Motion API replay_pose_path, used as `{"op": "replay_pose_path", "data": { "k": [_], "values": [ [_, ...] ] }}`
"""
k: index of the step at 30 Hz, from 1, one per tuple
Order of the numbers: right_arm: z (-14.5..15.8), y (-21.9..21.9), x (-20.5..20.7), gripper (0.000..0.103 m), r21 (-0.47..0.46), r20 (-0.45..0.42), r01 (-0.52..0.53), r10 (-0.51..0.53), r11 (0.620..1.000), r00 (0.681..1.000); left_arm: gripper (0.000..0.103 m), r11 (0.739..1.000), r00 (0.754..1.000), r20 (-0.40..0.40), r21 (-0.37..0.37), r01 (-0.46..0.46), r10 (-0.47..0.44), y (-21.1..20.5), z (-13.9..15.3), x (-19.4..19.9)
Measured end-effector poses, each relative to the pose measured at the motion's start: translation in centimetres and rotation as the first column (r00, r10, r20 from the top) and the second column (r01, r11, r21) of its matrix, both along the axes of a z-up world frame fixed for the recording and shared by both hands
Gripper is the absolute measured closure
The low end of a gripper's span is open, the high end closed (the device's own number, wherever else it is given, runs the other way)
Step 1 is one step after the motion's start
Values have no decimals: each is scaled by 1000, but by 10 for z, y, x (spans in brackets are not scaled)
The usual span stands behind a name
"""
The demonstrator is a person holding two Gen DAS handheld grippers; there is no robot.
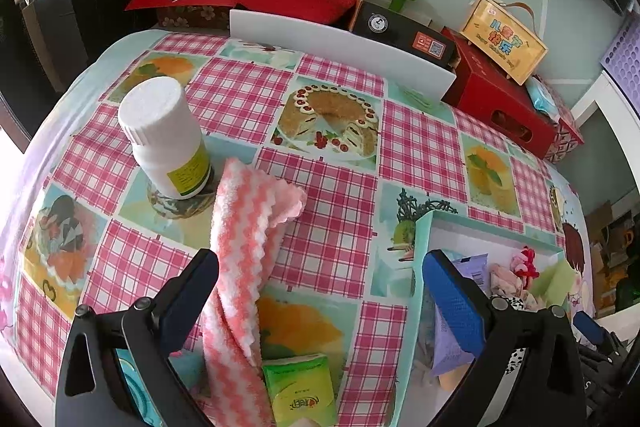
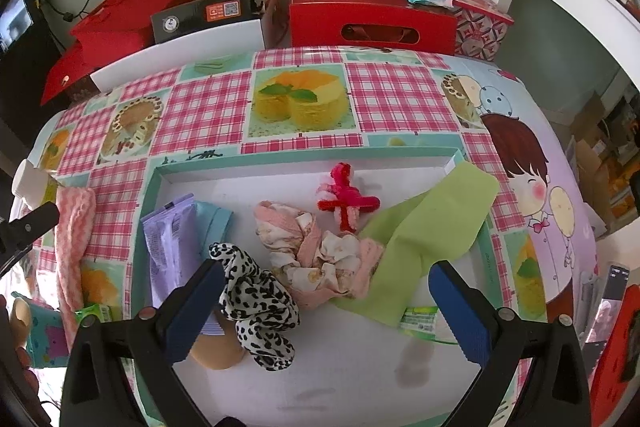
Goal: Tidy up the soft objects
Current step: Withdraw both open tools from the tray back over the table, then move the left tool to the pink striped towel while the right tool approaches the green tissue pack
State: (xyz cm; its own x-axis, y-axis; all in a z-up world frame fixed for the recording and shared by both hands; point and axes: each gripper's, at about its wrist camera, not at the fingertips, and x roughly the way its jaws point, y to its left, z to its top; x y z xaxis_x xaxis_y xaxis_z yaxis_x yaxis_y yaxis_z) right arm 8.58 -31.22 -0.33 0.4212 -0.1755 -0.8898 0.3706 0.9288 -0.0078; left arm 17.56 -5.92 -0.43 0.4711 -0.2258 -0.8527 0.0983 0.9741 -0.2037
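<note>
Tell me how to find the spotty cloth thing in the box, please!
Look at the shallow teal-edged box lying on the checked tablecloth. At its near left side, beside the purple packet, lies the scrunched spotty cloth, partly over a tan soft thing. It is the only white cloth with black leopard spots; its neighbours are pink-flowered, plain green or red.

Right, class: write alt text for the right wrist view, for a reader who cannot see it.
An open claw hovers over a shallow teal-rimmed tray holding a leopard-print scrunchie, a pink floral cloth, a green cloth and a purple packet, on a cake-print tablecloth.
</note>
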Motion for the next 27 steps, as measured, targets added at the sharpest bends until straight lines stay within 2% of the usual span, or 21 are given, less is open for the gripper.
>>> {"op": "replay_pose_path", "data": {
  "k": [15,27],
  "values": [
    [3,6,0,0,-5,10,-15,15,1000,1000,2,1000,1000,12,6,-29,29,23,7,5],
    [9,34,7,0,-8,25,-91,91,996,996,2,988,990,47,63,-139,136,76,16,11]
  ]
}}
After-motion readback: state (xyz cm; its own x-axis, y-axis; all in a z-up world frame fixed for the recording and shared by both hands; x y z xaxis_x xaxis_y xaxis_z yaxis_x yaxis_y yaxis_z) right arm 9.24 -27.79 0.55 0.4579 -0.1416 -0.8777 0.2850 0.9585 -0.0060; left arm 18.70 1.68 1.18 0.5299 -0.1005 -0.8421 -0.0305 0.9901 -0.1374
